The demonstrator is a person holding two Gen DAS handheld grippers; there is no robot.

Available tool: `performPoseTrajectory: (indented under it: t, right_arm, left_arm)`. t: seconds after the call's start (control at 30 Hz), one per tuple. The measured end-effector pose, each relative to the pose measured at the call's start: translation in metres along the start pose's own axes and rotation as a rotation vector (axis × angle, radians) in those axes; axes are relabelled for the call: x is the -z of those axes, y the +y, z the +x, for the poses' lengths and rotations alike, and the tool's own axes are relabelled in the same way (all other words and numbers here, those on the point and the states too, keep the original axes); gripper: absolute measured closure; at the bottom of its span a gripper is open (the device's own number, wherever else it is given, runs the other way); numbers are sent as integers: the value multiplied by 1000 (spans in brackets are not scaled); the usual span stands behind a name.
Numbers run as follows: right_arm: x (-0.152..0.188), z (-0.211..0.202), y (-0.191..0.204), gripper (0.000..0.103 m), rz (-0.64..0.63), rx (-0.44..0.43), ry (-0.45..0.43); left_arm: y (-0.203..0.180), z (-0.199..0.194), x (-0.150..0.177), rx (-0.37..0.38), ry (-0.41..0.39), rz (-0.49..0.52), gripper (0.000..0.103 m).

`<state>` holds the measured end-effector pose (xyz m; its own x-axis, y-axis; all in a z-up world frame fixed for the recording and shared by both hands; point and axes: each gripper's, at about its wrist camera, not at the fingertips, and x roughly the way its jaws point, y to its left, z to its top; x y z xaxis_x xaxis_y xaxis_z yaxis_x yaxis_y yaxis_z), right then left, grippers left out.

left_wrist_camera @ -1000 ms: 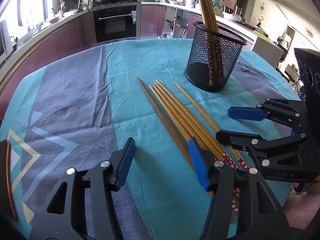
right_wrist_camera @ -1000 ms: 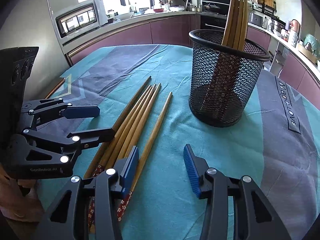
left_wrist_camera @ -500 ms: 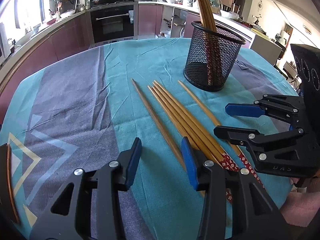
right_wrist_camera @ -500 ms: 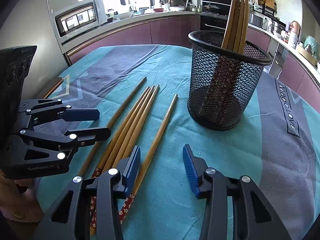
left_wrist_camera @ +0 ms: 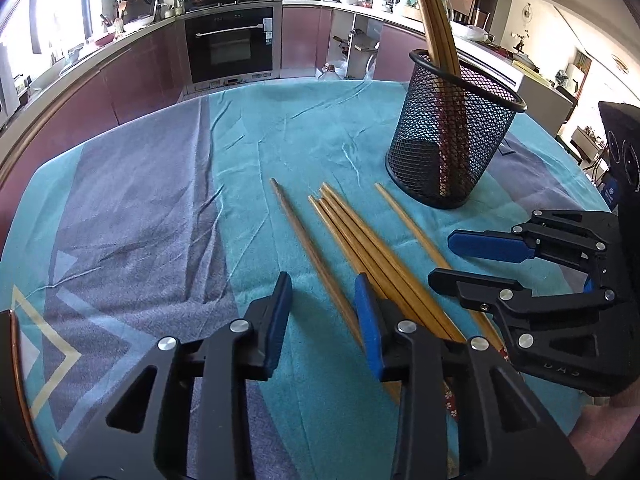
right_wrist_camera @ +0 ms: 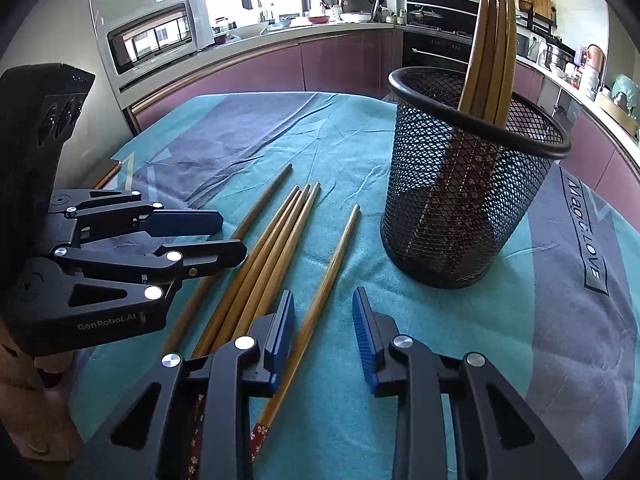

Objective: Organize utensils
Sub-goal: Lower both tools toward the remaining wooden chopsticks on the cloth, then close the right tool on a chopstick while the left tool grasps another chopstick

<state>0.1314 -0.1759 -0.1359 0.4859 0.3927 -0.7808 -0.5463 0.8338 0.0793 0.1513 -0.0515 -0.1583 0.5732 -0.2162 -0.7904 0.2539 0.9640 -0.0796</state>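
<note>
Several wooden chopsticks point(left_wrist_camera: 360, 240) lie side by side on the teal tablecloth, tips pointing away; they also show in the right wrist view point(right_wrist_camera: 272, 248). A black mesh holder point(left_wrist_camera: 452, 136) stands upright behind them with several chopsticks in it, also seen from the right wrist point(right_wrist_camera: 468, 184). My left gripper point(left_wrist_camera: 322, 312) is open, low over the cloth, its jaws either side of the leftmost single chopstick point(left_wrist_camera: 308, 248). My right gripper point(right_wrist_camera: 322, 332) is open and empty, its jaws astride the rightmost single chopstick point(right_wrist_camera: 328, 276).
The table has a teal and grey cloth point(left_wrist_camera: 140, 208) with its edge close on the left. Kitchen counters and an oven point(left_wrist_camera: 230, 44) run behind the table. A microwave point(right_wrist_camera: 156, 36) stands on the counter at the left.
My left gripper has shifted left, so the leftmost chopstick now lies between its jaws, which stand narrower. My right gripper has edged forward and left over the rightmost chopstick.
</note>
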Motion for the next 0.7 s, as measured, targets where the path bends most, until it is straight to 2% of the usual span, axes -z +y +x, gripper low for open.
performPoseTrajectory:
  t: [0.43, 0.7]
  right_arm:
    - [-9, 6, -9, 93, 45, -22, -3]
    - [-7, 3, -19, 98, 87, -59, -4]
  left_arm:
    - [2, 5, -6, -1, -1, -36, 88]
    - [4, 4, -2, -3, -10, -89, 91]
